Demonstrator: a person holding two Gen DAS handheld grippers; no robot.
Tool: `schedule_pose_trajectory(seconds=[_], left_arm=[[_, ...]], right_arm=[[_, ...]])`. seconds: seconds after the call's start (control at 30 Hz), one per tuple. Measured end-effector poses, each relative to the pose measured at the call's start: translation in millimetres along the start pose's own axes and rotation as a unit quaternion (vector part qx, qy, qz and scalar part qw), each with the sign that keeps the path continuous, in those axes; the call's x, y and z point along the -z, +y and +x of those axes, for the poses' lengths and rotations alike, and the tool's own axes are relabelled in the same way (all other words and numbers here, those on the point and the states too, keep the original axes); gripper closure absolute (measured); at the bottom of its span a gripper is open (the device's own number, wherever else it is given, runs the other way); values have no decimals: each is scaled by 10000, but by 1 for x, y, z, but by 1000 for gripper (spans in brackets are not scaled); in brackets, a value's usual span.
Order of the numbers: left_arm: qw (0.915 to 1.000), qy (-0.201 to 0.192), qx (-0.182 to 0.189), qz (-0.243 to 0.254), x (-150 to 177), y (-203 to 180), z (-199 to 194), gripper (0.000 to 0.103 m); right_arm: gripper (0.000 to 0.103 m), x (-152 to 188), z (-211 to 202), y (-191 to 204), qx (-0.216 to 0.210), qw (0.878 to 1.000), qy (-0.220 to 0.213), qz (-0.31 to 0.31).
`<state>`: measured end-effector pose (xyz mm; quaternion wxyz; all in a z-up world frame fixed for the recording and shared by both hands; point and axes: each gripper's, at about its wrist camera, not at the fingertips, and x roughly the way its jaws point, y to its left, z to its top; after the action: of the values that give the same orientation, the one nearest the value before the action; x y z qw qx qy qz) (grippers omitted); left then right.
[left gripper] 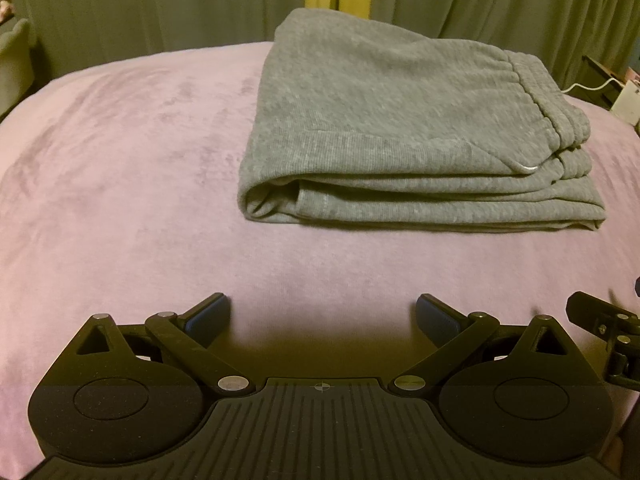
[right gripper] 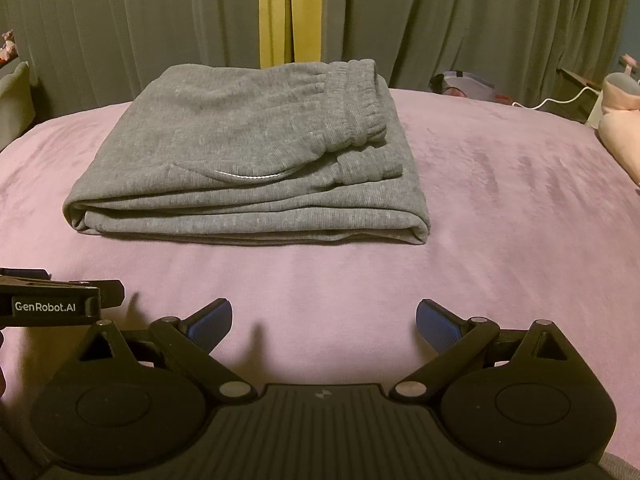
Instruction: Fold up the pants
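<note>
Several layers stacked: pants (left gripper: 384, 132) lie as a compact grey bundle on the pink bed (left gripper: 120, 168), waistband on top at the right. Folding looks done, or one last tidy left; next move, if any, needs only a light press on the top layer. Left tongs (left gripper: 323, 316) and right tongs (right gripper: 325, 320) both released, empty, near side, clear of the cloth.
</note>
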<state>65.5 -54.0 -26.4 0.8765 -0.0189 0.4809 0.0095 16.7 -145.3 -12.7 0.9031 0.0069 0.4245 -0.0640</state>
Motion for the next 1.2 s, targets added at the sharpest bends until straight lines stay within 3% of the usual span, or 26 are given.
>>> schedule_pose_trajectory(seconds=[1.2], left_arm=[[10000,26,-7,65,0,-1,0,1]], right_arm=[[4,0,2,-3,96,9999,11,110]])
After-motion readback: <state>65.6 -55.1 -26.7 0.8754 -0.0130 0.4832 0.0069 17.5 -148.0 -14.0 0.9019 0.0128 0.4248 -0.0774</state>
